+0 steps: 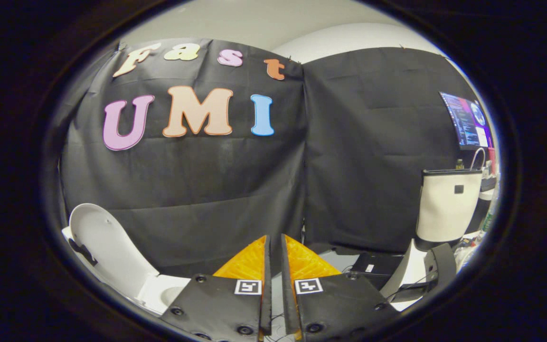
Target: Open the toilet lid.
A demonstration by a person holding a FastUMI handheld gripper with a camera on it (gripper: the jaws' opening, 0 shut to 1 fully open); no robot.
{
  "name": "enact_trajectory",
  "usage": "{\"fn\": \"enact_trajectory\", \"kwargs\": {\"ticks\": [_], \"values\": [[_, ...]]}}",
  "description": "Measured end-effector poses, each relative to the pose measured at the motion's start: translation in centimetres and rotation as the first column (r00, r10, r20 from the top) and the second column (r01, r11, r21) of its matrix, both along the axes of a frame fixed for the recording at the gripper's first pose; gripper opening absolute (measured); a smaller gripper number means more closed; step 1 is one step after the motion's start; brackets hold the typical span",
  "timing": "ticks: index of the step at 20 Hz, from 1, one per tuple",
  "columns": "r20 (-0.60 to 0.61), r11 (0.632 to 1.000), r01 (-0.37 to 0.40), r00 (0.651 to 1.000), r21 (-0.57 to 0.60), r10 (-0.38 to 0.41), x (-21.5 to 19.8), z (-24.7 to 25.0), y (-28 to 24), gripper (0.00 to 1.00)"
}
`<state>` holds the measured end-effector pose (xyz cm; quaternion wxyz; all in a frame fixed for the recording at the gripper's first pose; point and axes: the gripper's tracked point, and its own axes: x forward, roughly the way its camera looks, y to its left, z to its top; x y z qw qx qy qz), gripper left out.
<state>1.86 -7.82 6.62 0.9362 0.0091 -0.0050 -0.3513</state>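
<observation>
toilet lid point(107, 247): 1 | monitor point(468, 121): 1 | bag point(449, 206): 1 | gripper point(276, 244): 1

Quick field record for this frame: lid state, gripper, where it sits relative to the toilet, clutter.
toilet lid: raised, leaning back toward the black cloth wall
toilet bowl rim: exposed below the lid
gripper: fingers nearly together, narrow gap, nothing between them
gripper vs toilet: toilet sits off to the fingers' left, no contact
bag: upright, beyond the fingers to the right
monitor: lit, above the bag

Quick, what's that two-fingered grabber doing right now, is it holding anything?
Gripper: closed, fingers nearly together with nothing between them, holding nothing. The toilet lid stands raised, off to their left.
</observation>
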Motion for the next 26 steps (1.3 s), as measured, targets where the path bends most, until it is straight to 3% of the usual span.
{"fn": "enact_trajectory", "kwargs": {"ticks": [3, 5, 7, 9, 11, 14, 18, 21, 26], "values": [[-0.034, 0.998, -0.038, 0.999, -0.042, 0.036, 0.3, -0.1, 0.6, 0.17], [-0.059, 0.990, -0.120, 0.991, -0.067, 0.117, 1.4, -0.6, 2.1, 0.20], [-0.076, 0.970, -0.234, 0.971, -0.072, 0.229, 2.7, -1.1, 3.8, 0.30], [-0.090, 0.926, -0.374, 0.925, -0.047, 0.369, 4.5, -2.1, 6.1, 0.39], [-0.132, 0.889, -0.457, 0.884, -0.037, 0.449, 5.7, -3.4, 7.3, 0.40], [-0.185, 0.797, -0.603, 0.788, -0.038, 0.587, 7.0, -5.4, 10.1, 0.40], [-0.177, 0.739, -0.673, 0.729, -0.009, 0.662, 7.2, -7.6, 10.2, 0.44], [-0.110, 0.753, -0.658, 0.747, 0.020, 0.656, 7.6, -7.9, 8.9, 0.44], [-0.029, 0.823, -0.541, 0.832, 0.173, 0.553, 7.9, -9.4, 6.1, 0.43]]}}
